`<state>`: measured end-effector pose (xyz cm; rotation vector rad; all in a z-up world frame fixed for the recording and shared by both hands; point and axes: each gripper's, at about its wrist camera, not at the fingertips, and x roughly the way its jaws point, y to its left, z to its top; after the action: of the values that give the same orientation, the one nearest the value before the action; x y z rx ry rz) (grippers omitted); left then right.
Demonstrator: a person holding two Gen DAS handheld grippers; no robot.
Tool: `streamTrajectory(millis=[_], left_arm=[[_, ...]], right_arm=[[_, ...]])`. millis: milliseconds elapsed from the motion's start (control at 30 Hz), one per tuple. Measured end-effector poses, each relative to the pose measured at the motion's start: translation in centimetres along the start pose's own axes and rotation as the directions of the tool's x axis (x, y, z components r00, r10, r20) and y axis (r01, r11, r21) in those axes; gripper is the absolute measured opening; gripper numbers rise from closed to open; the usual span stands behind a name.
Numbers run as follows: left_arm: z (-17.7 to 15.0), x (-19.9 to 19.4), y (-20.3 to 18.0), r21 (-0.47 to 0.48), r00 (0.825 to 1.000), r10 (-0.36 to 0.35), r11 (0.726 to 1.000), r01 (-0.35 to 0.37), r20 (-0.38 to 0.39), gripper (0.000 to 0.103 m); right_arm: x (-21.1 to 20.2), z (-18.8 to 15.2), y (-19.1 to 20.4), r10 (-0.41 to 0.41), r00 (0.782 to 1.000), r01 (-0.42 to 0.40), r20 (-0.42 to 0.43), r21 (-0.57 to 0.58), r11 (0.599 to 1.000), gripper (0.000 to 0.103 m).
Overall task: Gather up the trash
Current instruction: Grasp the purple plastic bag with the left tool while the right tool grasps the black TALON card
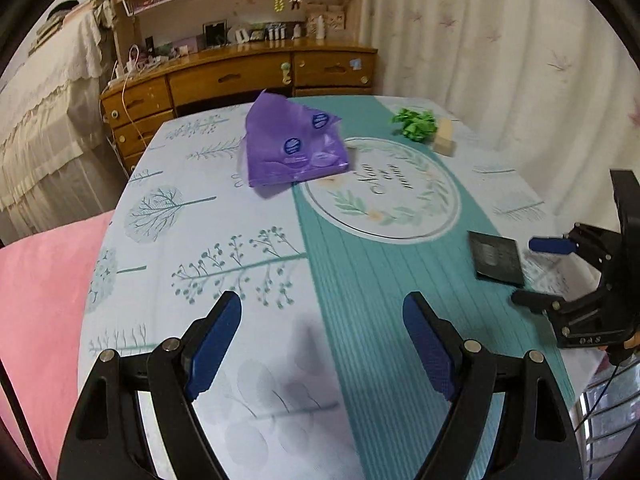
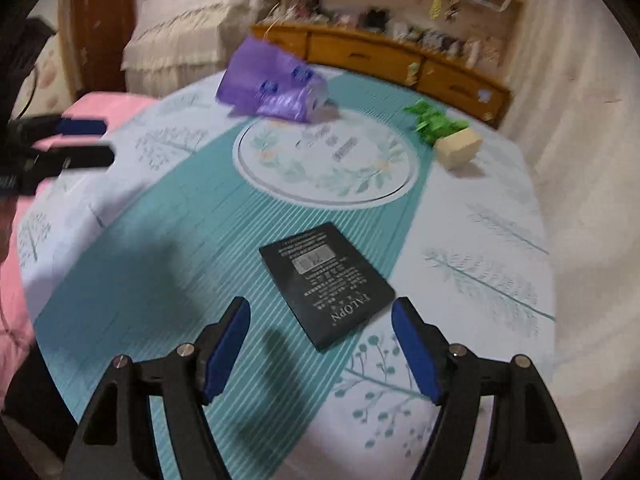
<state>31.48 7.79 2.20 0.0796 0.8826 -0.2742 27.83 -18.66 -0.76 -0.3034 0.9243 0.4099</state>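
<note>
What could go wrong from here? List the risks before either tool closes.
1. The black packet lies flat on the tablecloth; the right tool may pinch cloth with it.
2. The purple bag looks limp and may slip or drag.
3. The green scrap touches the beige box; grabbing it might shift the box.

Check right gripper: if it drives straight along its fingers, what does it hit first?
Likely the black TALOPN packet, lying flat on the tablecloth just ahead of the open right gripper. Height above the cloth is unclear, so it might pass over.
</note>
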Motion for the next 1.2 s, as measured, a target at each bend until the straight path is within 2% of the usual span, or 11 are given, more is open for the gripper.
streamTrajectory(millis=[133, 300, 367, 400, 433, 500, 533, 600, 767, 1067, 1200], left_arm=[[1.0, 1.6, 1.5, -0.006, 1.0, 0.004, 1.0, -0.004, -0.013, 0.082], [2.0, 3.1, 2.4, 0.003, 1.0, 0.01, 1.0, -0.01, -0.022, 0.082], [2.5, 3.5, 2.5, 0.012, 1.0, 0.008, 1.0, -0.008, -0.025, 0.082], [2.8, 3.8, 2.6, 0.018, 1.0, 0.006, 1.0, -0.005, -0.023, 0.082], [3.0, 3.7, 2.5, 0.024, 1.0, 0.003, 1.0, -0.002, -0.02, 0.082], [3.9, 4.1, 2.5, 0.042, 1.0, 0.001, 0.999, -0.001, -0.014, 0.082], [4.2, 4.2, 2.5, 0.046, 1.0, 0.001, 0.999, -0.001, -0.012, 0.083], [5.3, 4.7, 2.6, 0.048, 1.0, -0.002, 0.999, 0.003, -0.007, 0.092], [8.3, 6.2, 3.6, 0.017, 1.0, 0.001, 1.0, -0.001, -0.001, 0.093], [12.3, 11.2, 7.0, -0.11, 0.999, -0.021, 0.994, 0.016, -0.044, 0.092], [14.0, 13.7, 7.6, -0.12, 0.996, -0.047, 0.992, 0.038, -0.076, 0.092]], right_arm=[[1.9, 0.5, -0.4, 0.02, 0.999, -0.023, -0.037, -0.064, 0.998, 0.078], [3.2, 1.7, -2.7, 0.122, 0.99, -0.123, -0.066, -0.007, 0.992, 0.081], [3.6, 2.2, -3.3, 0.128, 0.99, -0.128, -0.065, 0.006, 0.992, 0.075], [3.7, 2.4, -3.5, 0.123, 0.991, -0.123, -0.06, 0.007, 0.992, 0.063], [3.8, 2.7, -3.7, 0.105, 0.993, -0.105, -0.056, 0.009, 0.994, 0.063], [4.2, 3.4, -4.6, 0.136, 0.989, -0.132, -0.056, 0.063, 0.989, 0.063], [4.4, 3.7, -4.9, 0.127, 0.99, -0.122, -0.054, 0.083, 0.989, 0.062], [5.0, 4.5, -5.2, 0.094, 0.994, -0.089, -0.051, 0.093, 0.992, 0.062], [6.0, 6.7, -6.2, 0.04, 0.999, -0.04, 0.009, 0.178, 0.983, 0.062], [6.4, 10.4, -8.2, 0.014, 0.991, -0.062, 0.135, 0.36, 0.931, 0.062], [7.4, 11.7, -8.2, 0.029, 0.989, -0.082, 0.146, 0.374, 0.924, 0.062]])
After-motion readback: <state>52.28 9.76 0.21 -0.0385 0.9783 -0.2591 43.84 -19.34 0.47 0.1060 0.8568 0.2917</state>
